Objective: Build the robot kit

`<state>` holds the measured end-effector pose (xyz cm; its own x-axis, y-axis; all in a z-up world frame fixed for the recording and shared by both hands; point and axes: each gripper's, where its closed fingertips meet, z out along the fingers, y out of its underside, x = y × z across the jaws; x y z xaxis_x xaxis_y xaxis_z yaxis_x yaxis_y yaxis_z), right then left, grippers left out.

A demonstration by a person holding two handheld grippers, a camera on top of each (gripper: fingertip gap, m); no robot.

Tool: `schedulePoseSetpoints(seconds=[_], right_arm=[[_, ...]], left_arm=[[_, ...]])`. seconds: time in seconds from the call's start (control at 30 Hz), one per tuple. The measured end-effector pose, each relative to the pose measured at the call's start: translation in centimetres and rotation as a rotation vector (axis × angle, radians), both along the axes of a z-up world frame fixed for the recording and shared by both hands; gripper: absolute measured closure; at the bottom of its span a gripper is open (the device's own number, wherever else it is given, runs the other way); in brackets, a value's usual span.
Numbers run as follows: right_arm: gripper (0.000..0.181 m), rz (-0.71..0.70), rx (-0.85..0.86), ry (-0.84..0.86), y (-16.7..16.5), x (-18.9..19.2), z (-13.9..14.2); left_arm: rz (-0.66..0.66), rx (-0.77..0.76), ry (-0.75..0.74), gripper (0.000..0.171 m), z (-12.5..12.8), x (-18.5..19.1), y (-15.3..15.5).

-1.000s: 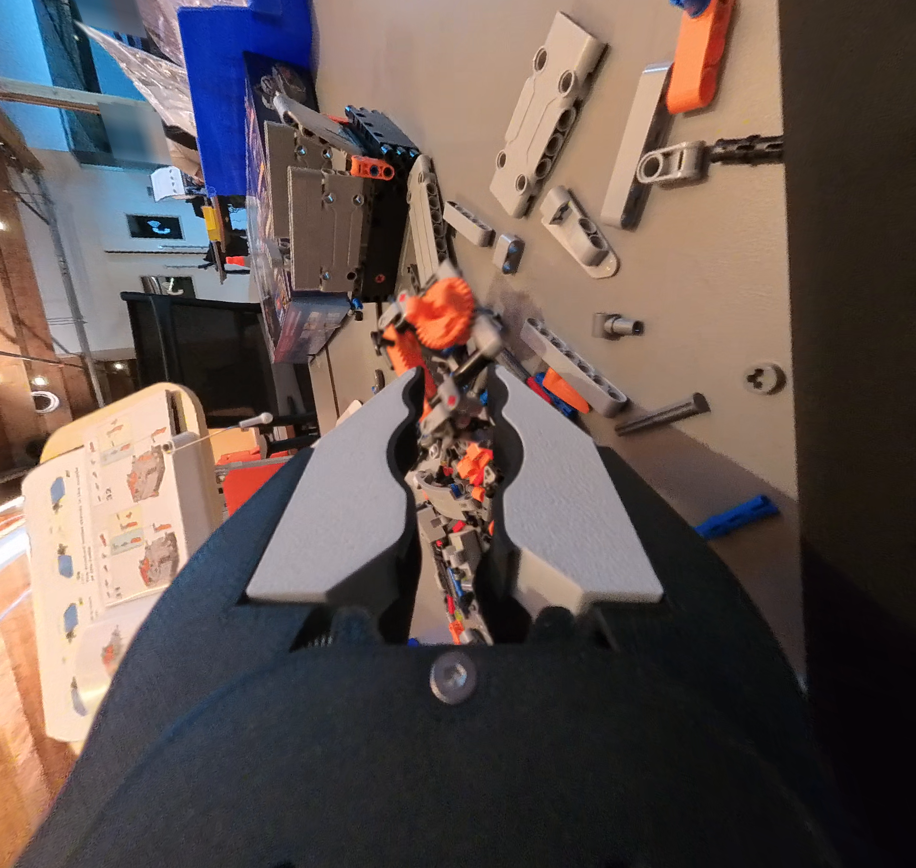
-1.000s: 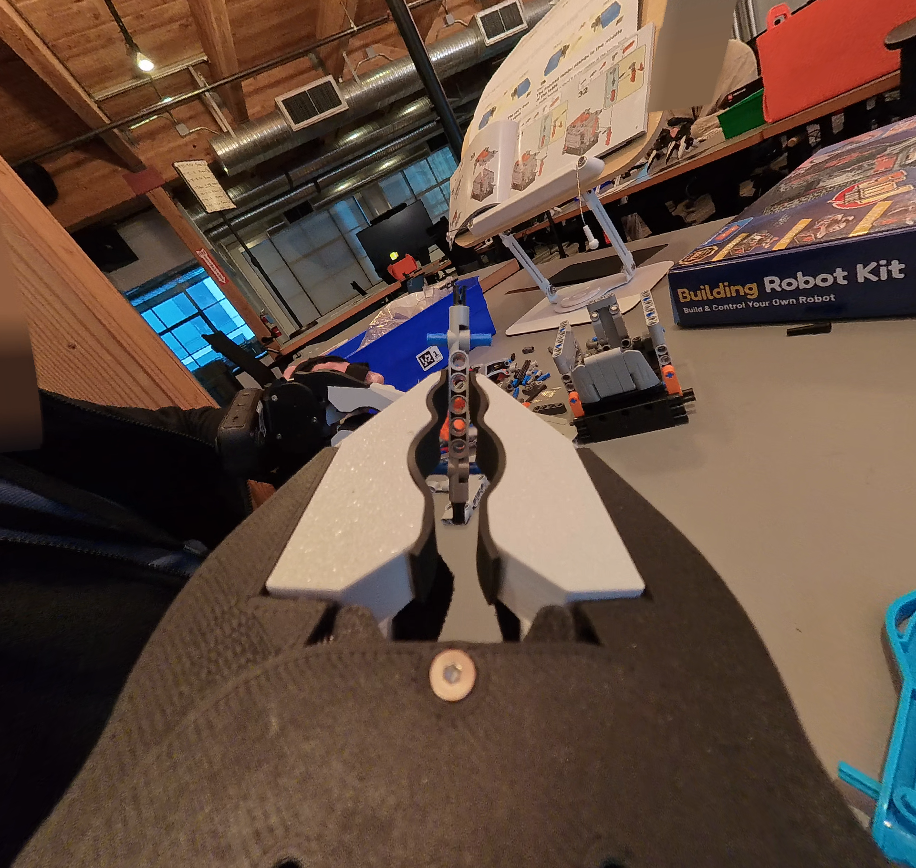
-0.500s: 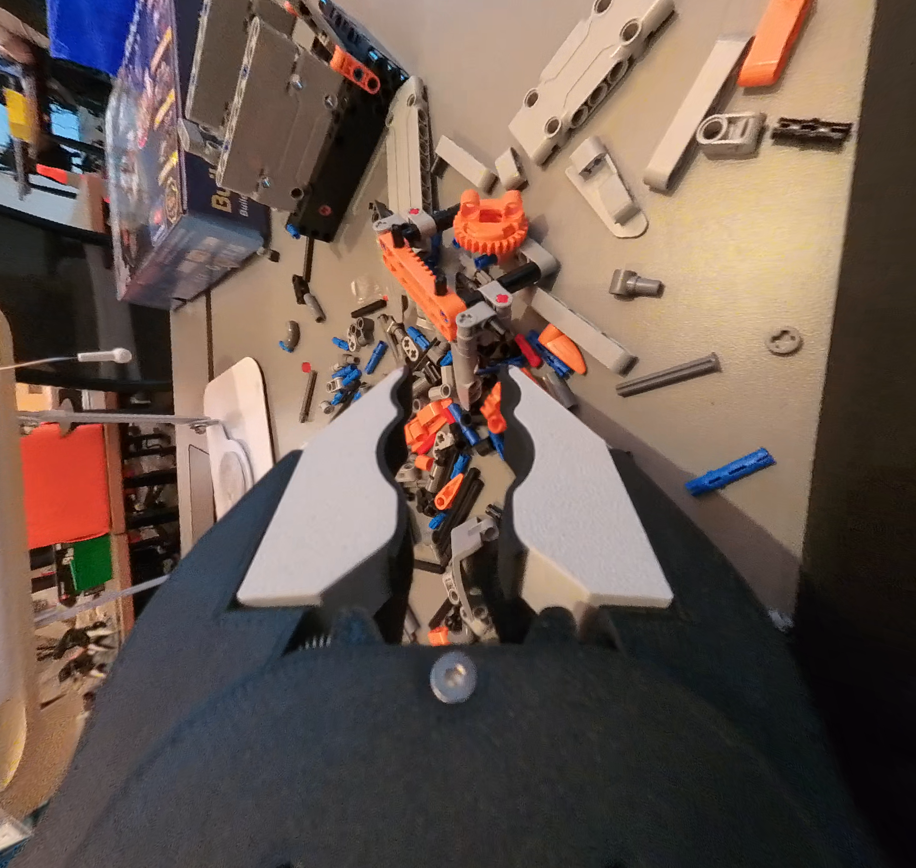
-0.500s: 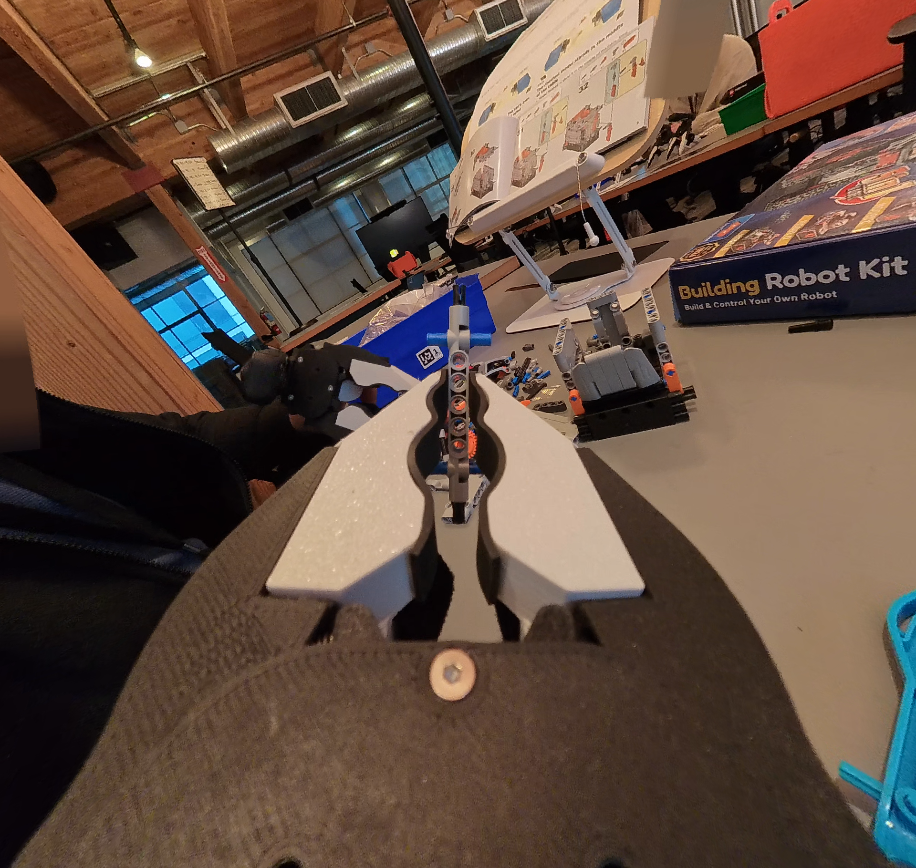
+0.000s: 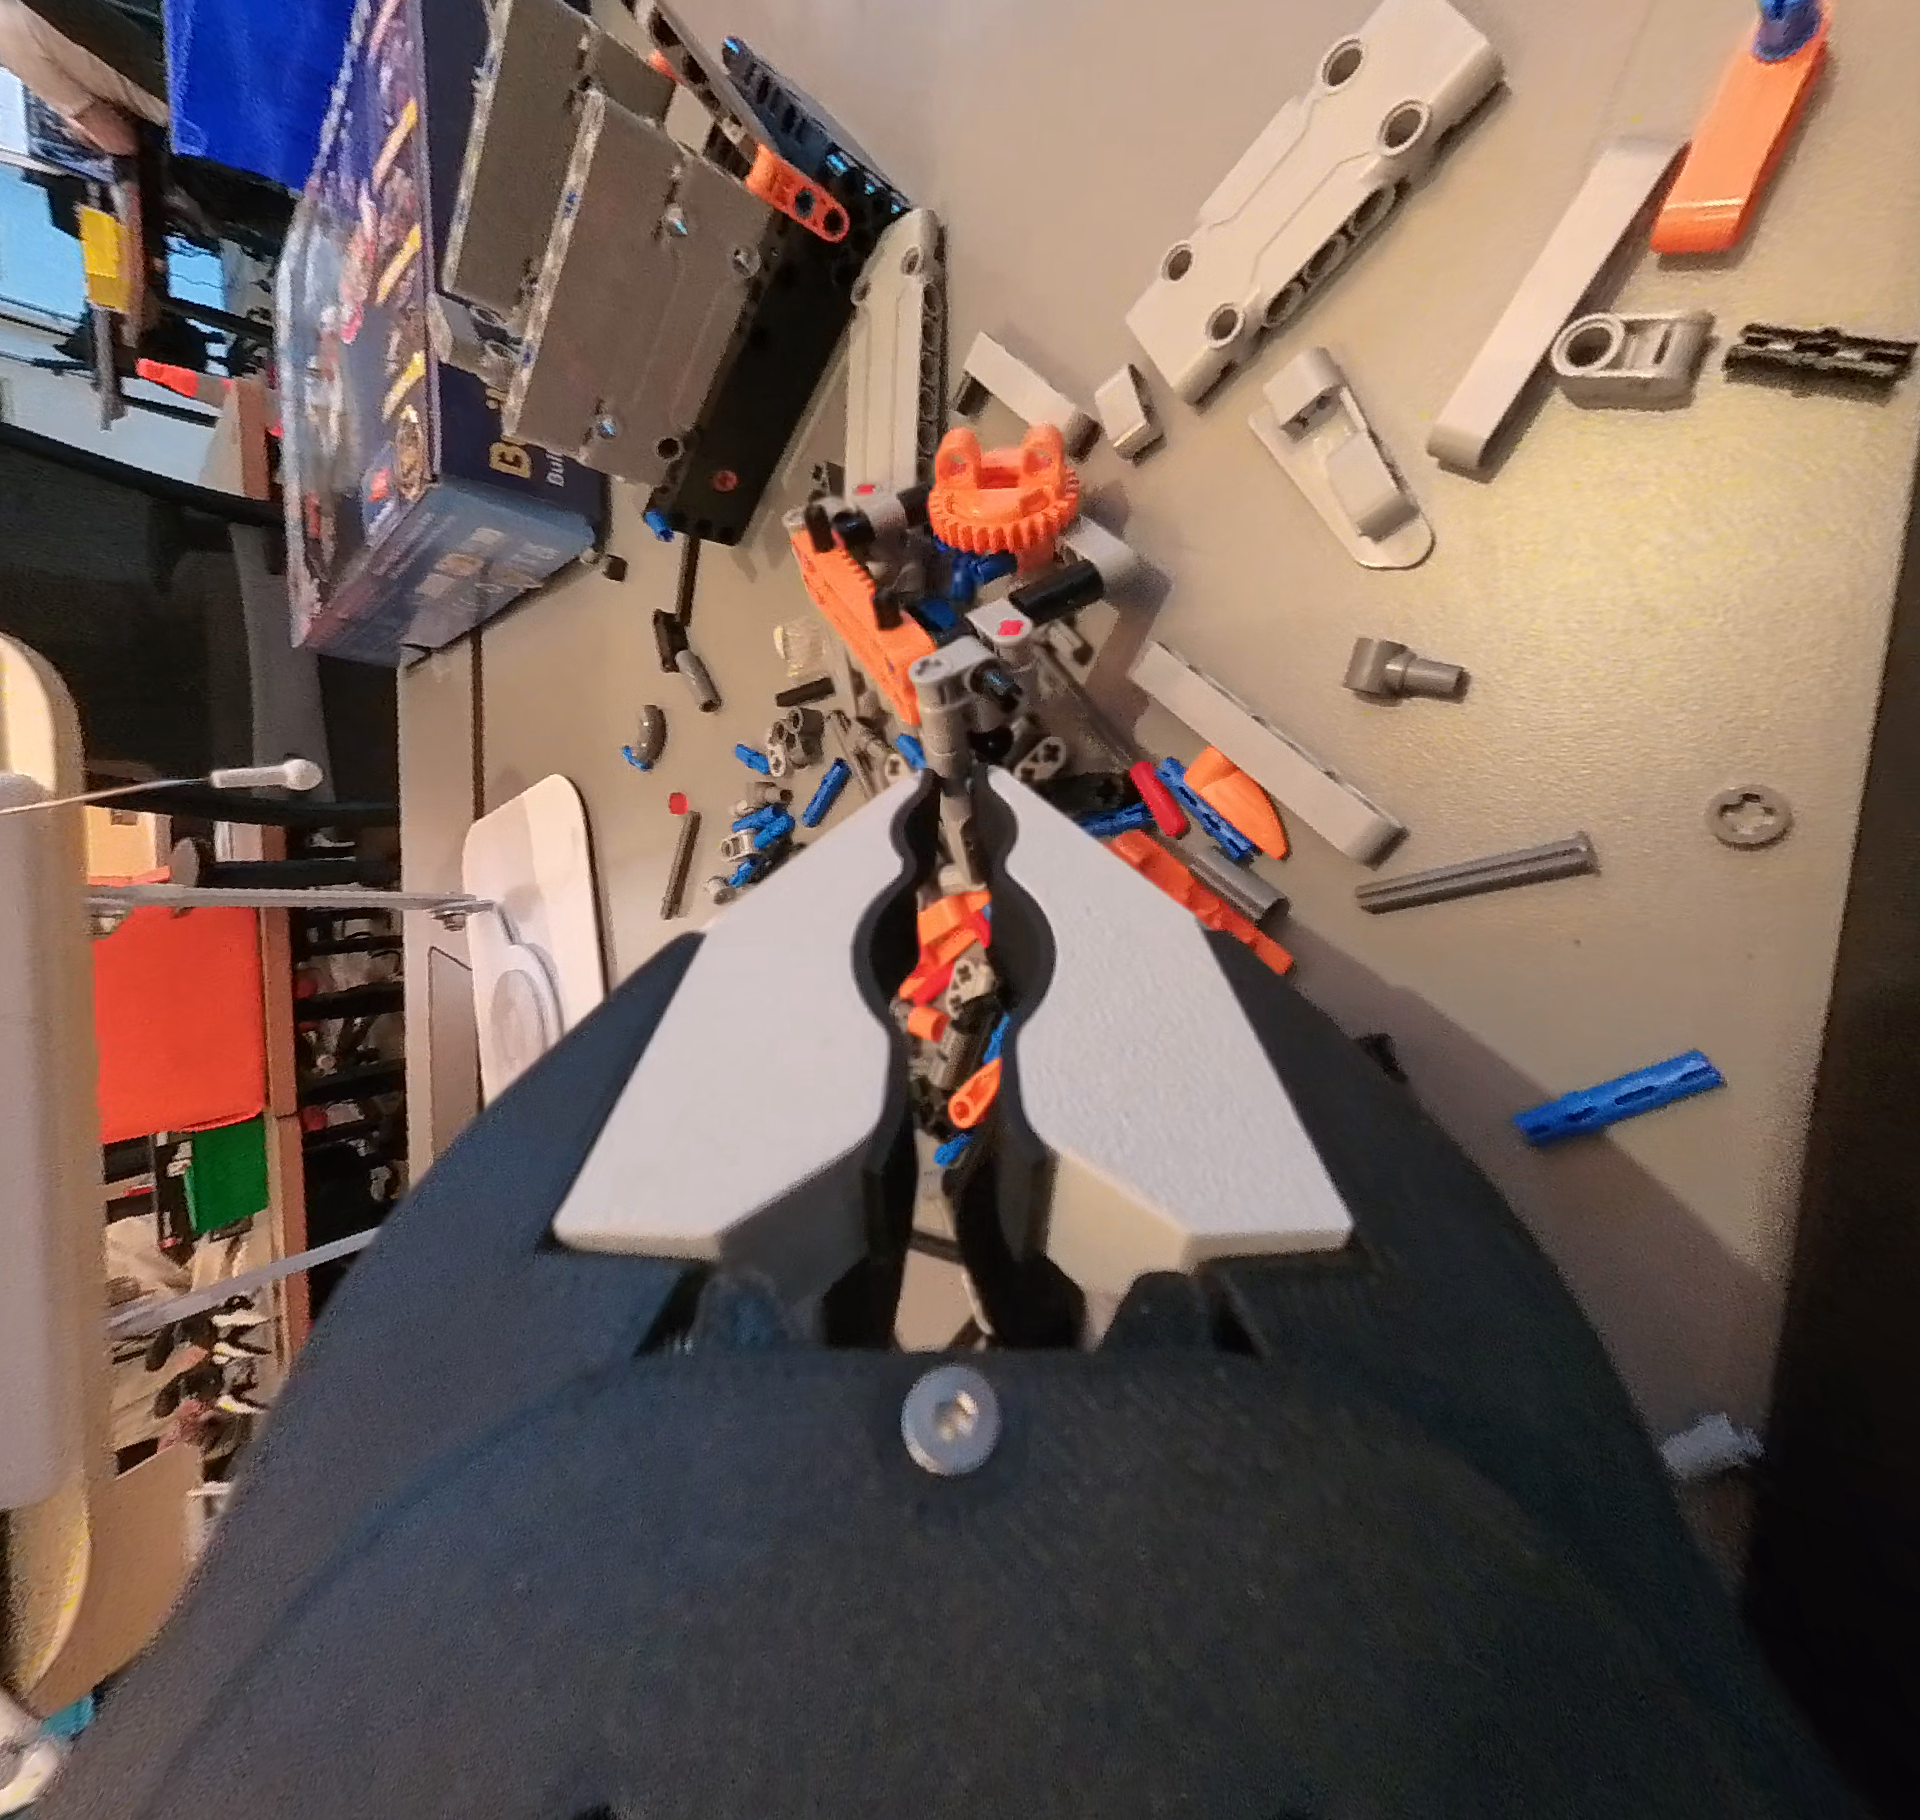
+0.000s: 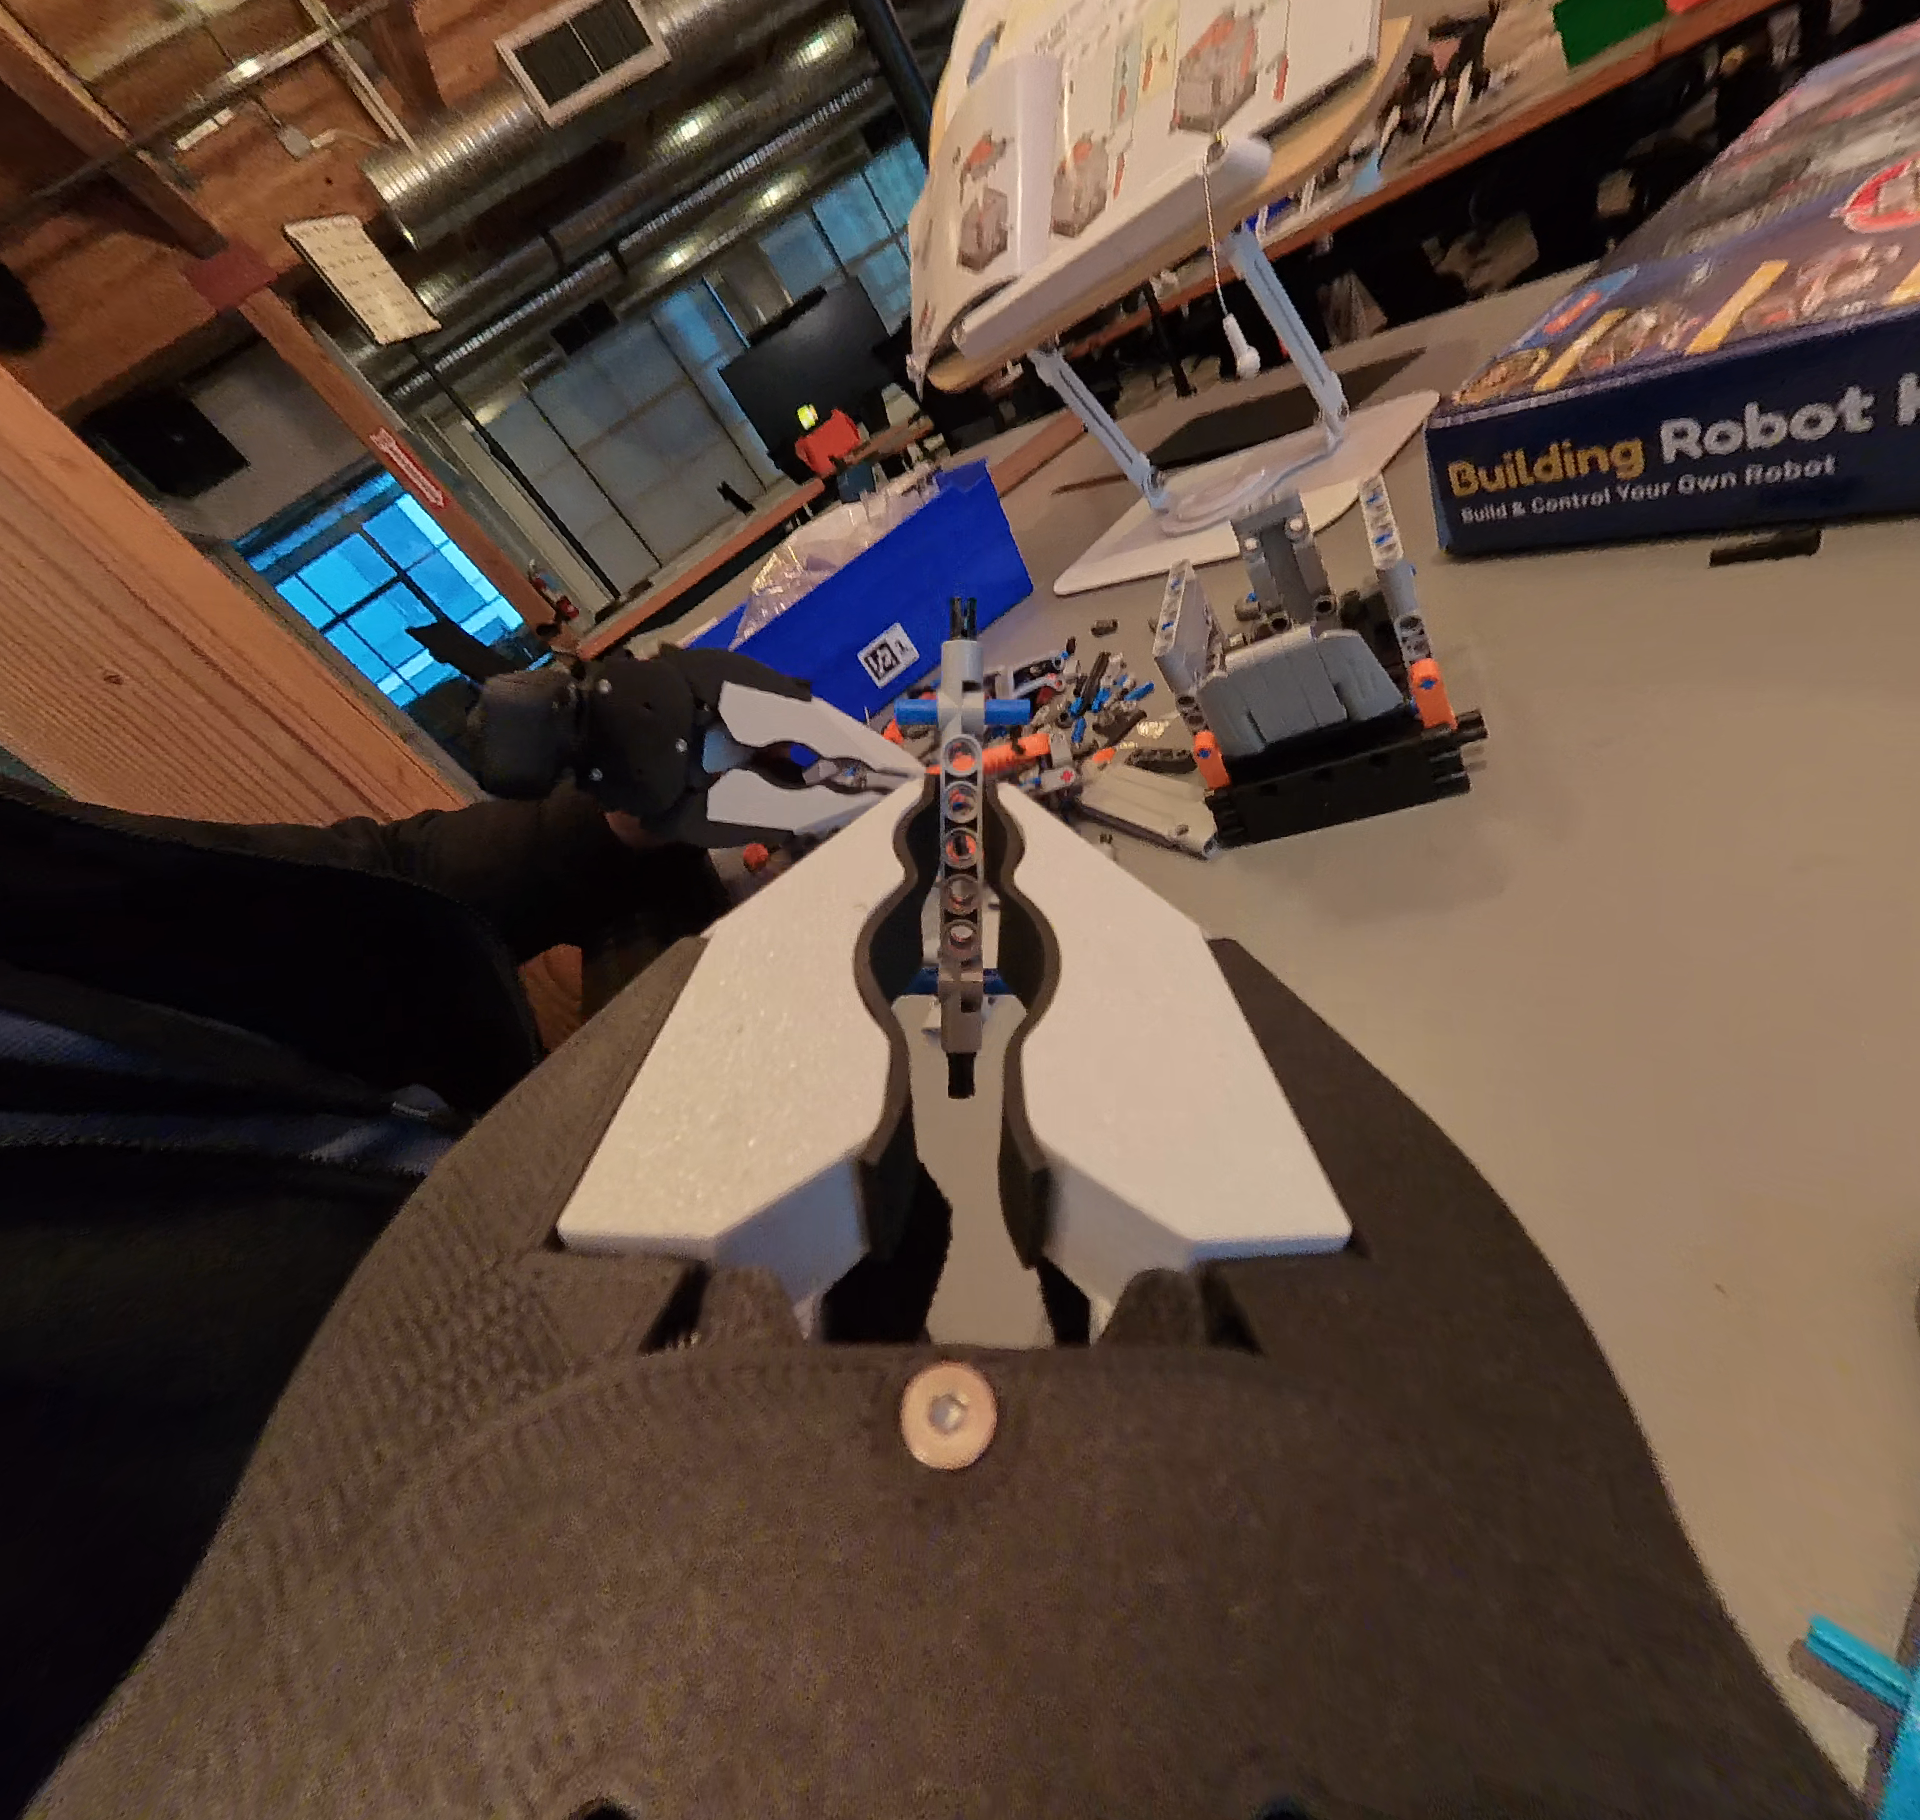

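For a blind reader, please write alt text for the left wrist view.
The left gripper is shut on a grey pin above a pile of small parts on a grey table. An orange gear lies just beyond.

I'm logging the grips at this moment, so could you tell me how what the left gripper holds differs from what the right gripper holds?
The left gripper pinches a grey stem that belongs to an orange-and-grey assembly lying on the table. The right gripper holds a grey holed beam upright, above the table, with a blue cross pin. Both grippers are shut on grey pieces.
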<state>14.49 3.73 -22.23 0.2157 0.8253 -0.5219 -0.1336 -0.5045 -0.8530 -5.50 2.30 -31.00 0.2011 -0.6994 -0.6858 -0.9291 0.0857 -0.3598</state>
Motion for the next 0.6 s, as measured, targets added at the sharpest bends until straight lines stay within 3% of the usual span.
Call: schedulePoseSetpoints(seconds=[0.43, 0.6], right_arm=[[0.176, 0.235, -0.228, -0.569, -0.9, -5.0, -9.2], [0.154, 0.19, -0.203, -0.656, 0.1, -5.3, -10.3]], left_arm=[[0.01, 0.031, -0.057, 0.17, 1.9, 0.2, 0.5], [0.009, 0.042, -0.075, 0.171, 2.6, 0.4, 0.7]])
